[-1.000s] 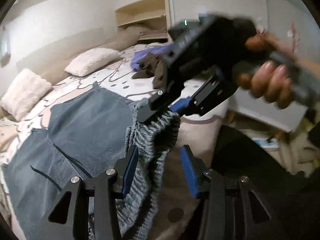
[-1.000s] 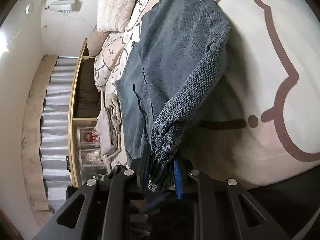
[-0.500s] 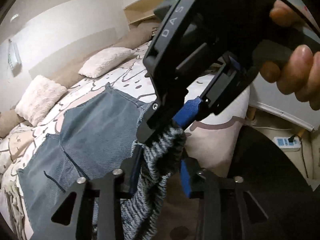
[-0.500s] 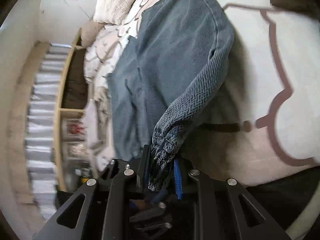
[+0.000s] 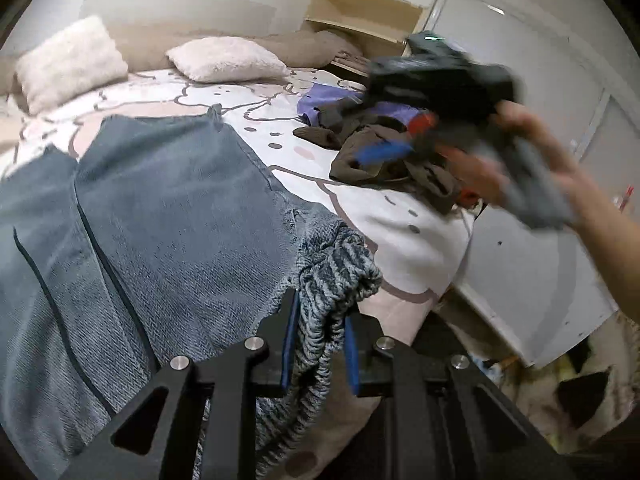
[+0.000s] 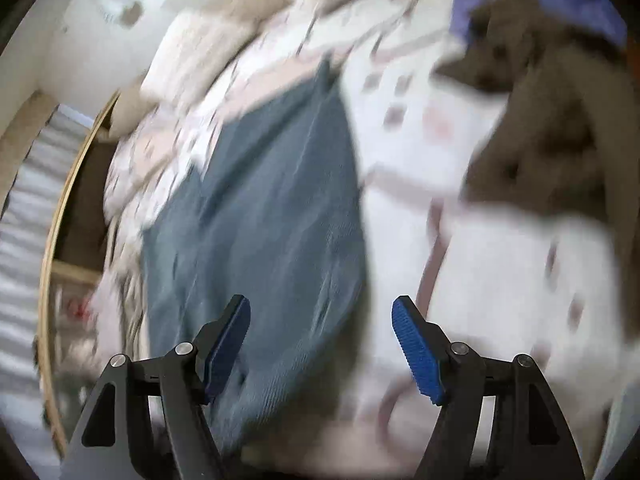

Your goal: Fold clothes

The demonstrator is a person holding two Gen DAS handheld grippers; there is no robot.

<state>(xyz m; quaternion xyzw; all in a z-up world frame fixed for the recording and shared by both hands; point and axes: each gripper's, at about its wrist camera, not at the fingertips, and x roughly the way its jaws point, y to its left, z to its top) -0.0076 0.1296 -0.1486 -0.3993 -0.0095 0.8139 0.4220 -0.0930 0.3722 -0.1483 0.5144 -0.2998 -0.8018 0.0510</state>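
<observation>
A blue-grey knit sweater (image 5: 160,208) lies spread flat on the bed. Its sleeve cuff (image 5: 336,272) is lifted off the bed's near edge. My left gripper (image 5: 320,320) is closing its jaws on that cuff, and the knit fills the gap between the blue pads. My right gripper (image 5: 400,140), held in a person's hand (image 5: 480,172), is blurred over the clothes pile at the right. In the right wrist view, the right gripper (image 6: 321,308) is opening wide with nothing between its pads, above the sweater (image 6: 272,208).
A heap of brown clothes (image 5: 360,164) and a purple garment (image 5: 316,100) lie at the bed's far right. Two fluffy pillows (image 5: 228,60) sit at the head. A white wardrobe door (image 5: 520,260) stands to the right, with clutter on the floor below it.
The right gripper let go of the sleeve cuff, opened wide and swung away toward the clothes pile. The left gripper closed onto the cuff and now holds it alone.
</observation>
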